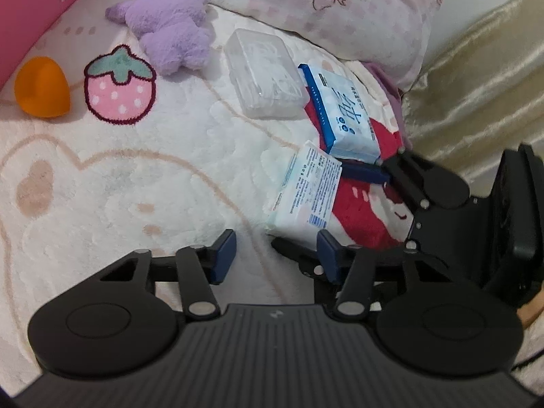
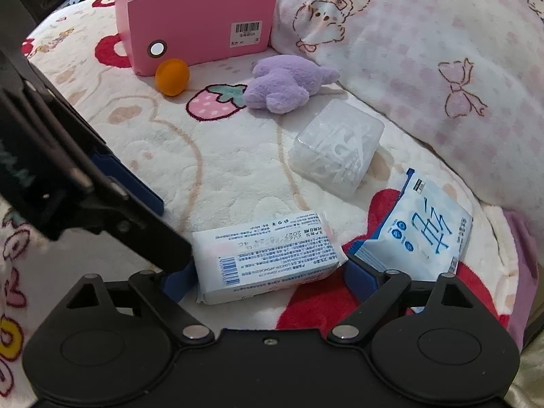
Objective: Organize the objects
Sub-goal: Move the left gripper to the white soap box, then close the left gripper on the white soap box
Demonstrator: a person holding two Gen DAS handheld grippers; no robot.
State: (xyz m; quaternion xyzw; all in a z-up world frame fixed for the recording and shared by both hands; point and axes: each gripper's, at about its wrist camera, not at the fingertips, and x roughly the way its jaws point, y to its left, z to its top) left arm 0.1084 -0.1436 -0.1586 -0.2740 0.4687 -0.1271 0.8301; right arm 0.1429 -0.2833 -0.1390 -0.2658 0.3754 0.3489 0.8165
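While flat, white printed tissue pack (image 2: 268,258)

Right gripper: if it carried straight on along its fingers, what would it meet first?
Probably the white tissue pack: it already lies between the right gripper's open jaws, on the blanket. Depth is unclear, so the pads may not touch it.

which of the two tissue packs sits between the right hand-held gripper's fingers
The white tissue pack with small print facing up, lying between the open right hand-held gripper. The blue-edged tissue pack with the big blue character lies beyond it, to the right.
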